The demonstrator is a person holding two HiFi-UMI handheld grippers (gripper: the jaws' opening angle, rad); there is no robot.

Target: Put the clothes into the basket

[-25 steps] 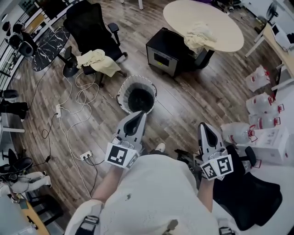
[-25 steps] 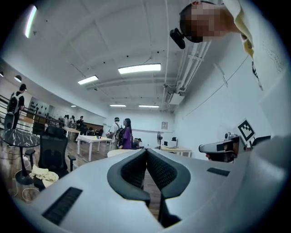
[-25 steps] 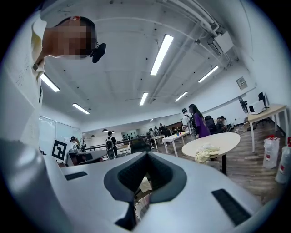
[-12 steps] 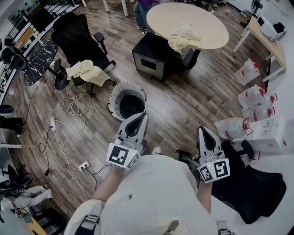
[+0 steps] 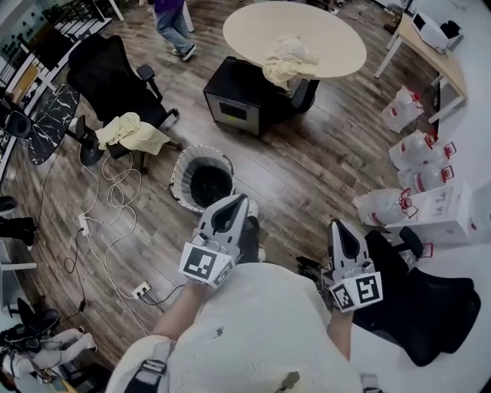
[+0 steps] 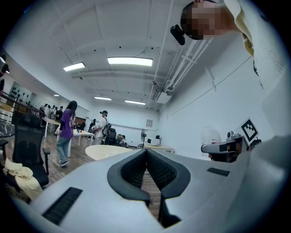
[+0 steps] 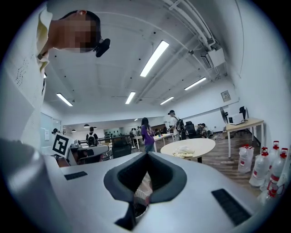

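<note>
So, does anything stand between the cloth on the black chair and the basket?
Nothing visible does. The cloth lies on the chair, and the basket stands close beside it, open at the top. White cables lie left of the basket, off that path.

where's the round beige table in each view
Head view: the round table is at the top, right of centre.
Left gripper view: the table is low, left of centre.
Right gripper view: the table is right of centre, below mid-height.
Shared landmark: the person in a purple top, left of the table.
</note>
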